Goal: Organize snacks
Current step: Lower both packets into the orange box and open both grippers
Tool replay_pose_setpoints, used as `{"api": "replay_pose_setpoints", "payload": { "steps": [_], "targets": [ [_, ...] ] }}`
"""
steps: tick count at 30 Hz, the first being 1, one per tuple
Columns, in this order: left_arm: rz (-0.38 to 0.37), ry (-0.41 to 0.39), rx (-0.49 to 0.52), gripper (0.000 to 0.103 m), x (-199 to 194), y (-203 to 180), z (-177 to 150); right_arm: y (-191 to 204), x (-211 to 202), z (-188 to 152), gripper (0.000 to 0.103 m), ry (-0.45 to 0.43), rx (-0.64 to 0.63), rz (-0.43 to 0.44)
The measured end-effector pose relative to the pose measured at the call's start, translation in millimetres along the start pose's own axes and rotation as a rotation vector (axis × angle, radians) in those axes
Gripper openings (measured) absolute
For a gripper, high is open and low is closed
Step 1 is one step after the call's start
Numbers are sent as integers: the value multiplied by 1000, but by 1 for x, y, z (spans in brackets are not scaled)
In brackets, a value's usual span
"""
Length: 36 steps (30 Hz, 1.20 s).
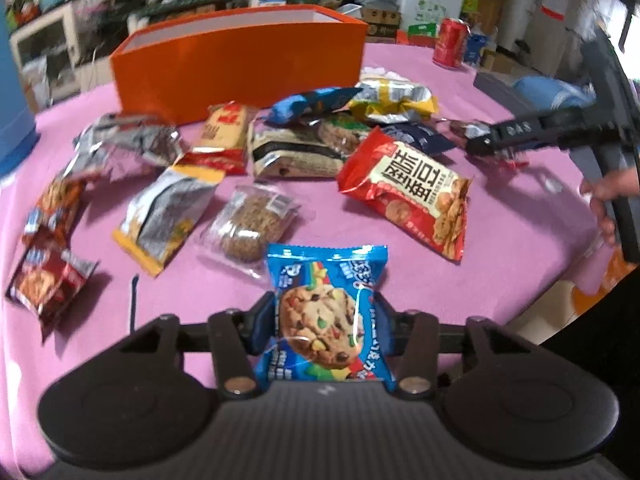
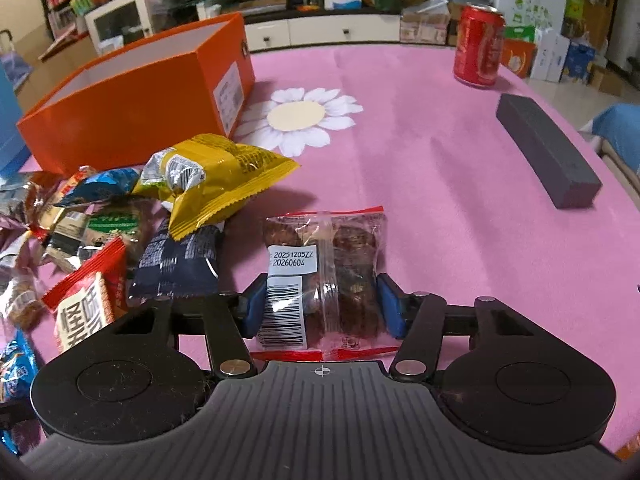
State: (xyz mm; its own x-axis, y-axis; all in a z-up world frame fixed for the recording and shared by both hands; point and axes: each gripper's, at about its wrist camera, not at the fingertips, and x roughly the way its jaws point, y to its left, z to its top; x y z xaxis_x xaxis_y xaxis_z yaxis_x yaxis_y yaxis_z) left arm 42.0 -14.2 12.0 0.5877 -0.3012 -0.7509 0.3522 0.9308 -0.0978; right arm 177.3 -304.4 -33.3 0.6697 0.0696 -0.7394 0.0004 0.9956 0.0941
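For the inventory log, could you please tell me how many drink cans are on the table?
1. A single red can stands upright at the far edge of the pink tablecloth, beyond the dark block. Others could be hidden behind the orange box.

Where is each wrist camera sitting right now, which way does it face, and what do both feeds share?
Left wrist: rides the left gripper, faces across the pink table toward the orange box; fingers pinch a blue cookie packet; right gripper and a hand show.
Right wrist: rides the right gripper, faces the red can; fingers pinch a clear red-edged packet.
Shared: box, can, yellow packet, red cracker bag.
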Motion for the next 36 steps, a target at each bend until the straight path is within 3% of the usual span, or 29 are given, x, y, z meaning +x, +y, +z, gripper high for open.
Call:
{"api": "replay_pose_setpoints", "payload": {
  "steps": [4, 8, 13, 17, 21, 25, 31, 36],
  "targets": [
    [20, -48, -35, 48, -30, 13, 1, -7, -24, -5, 40, -73, 51, 12],
    [21, -118, -52, 48, -50, 28, 24, -13, -43, -8, 40, -130, 145, 71],
    [19, -209, -96, 48, -41, 50, 96, 5, -56, 27, 40, -209, 149, 169],
    [27, -289, -128, 48, -18, 65, 166, 30, -51, 89, 40, -285, 89, 202],
    [24, -303, -192, 48, 23, 84, 228, 63, -19, 152, 40, -333, 38, 211],
    [45, -311, -230, 48, 64, 103, 269, 92, 34, 196, 40, -319, 43, 255],
    [15, -267, -283, 48, 107, 122, 278, 117, 96, 213, 40, -232, 63, 298],
    [52, -236, -256, 47, 124, 121, 271, 136, 119, 209, 40, -211, 5, 236]
  ]
}}
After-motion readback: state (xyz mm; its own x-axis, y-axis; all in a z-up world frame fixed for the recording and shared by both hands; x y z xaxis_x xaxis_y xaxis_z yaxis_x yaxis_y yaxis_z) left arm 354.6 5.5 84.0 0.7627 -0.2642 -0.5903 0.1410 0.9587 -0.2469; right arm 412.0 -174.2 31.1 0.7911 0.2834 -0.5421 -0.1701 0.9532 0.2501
